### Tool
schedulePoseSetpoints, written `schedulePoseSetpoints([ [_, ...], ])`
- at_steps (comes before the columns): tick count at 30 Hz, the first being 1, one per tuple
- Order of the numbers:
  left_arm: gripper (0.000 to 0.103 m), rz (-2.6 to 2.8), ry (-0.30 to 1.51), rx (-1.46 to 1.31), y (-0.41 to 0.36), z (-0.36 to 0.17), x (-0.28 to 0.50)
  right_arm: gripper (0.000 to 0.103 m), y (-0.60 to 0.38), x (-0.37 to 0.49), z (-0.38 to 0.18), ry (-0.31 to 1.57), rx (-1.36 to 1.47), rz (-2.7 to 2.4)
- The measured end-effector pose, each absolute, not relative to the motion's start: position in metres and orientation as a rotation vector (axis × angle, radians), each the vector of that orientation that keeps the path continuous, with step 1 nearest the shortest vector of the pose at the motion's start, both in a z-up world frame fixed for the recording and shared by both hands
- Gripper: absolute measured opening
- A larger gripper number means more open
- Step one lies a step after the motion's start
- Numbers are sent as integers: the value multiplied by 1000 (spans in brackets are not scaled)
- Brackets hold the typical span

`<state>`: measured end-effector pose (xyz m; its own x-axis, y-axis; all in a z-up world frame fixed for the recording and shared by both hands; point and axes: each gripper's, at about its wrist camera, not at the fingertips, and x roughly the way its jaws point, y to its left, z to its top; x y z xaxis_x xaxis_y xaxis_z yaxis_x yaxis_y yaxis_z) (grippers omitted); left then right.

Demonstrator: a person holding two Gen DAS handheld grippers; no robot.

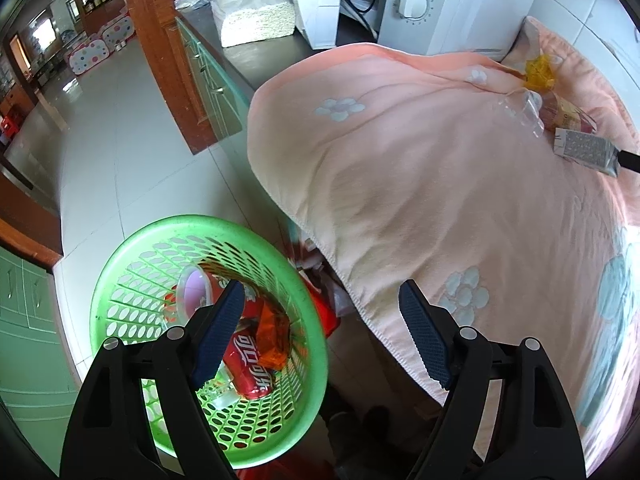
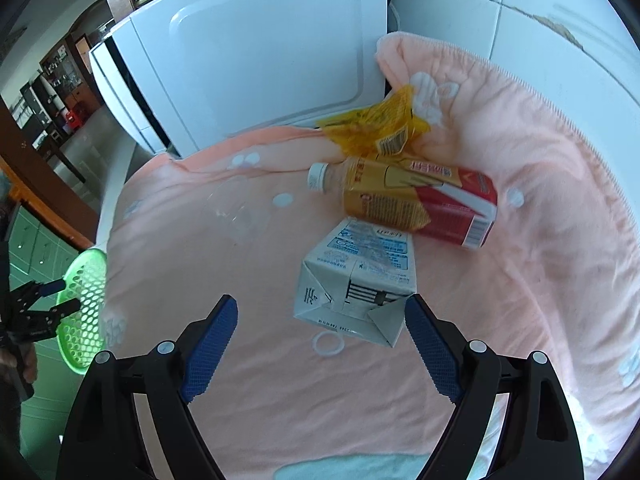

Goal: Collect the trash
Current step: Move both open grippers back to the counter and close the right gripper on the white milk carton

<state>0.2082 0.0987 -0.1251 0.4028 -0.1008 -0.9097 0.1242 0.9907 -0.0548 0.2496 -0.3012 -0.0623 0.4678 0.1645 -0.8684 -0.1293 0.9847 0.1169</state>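
Observation:
A green perforated basket (image 1: 188, 227) stands on the floor and holds a red cola can (image 1: 250, 368), an orange wrapper (image 1: 274, 336) and a clear cup (image 1: 194, 292). My left gripper (image 1: 322, 296) hangs open and empty above the basket's right rim. In the right wrist view a white and blue milk carton (image 2: 356, 280) lies on the pink towel (image 2: 540, 280). My right gripper (image 2: 322, 308) is open just in front of it, and the carton's near end sits beside the right fingertip. Behind it lie an orange-labelled bottle (image 2: 372, 192), a red carton (image 2: 460, 208), a yellow wrapper (image 2: 376, 128) and a clear cup (image 2: 236, 212).
A white microwave (image 2: 248, 52) stands at the back of the towel, with tiled wall to its right. The basket (image 2: 86, 300) and my left gripper (image 2: 60, 296) show off the towel's left edge. A bag of white grains (image 1: 256, 20) sits on the counter. Tiled floor stretches left.

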Motion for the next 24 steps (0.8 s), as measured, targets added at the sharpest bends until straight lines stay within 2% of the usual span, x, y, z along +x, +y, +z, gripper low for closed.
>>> schedulePoseSetpoints([
  [12, 78, -205, 1119, 41, 65, -113, 225, 83, -317, 256, -82, 1129, 121, 134],
  [22, 78, -300, 1062, 103, 3, -96, 251, 82, -309, 276, -116, 1199, 143, 75],
  [24, 77, -327, 1046, 109, -11, -92, 258, 80, -309, 277, -120, 1206, 148, 69],
])
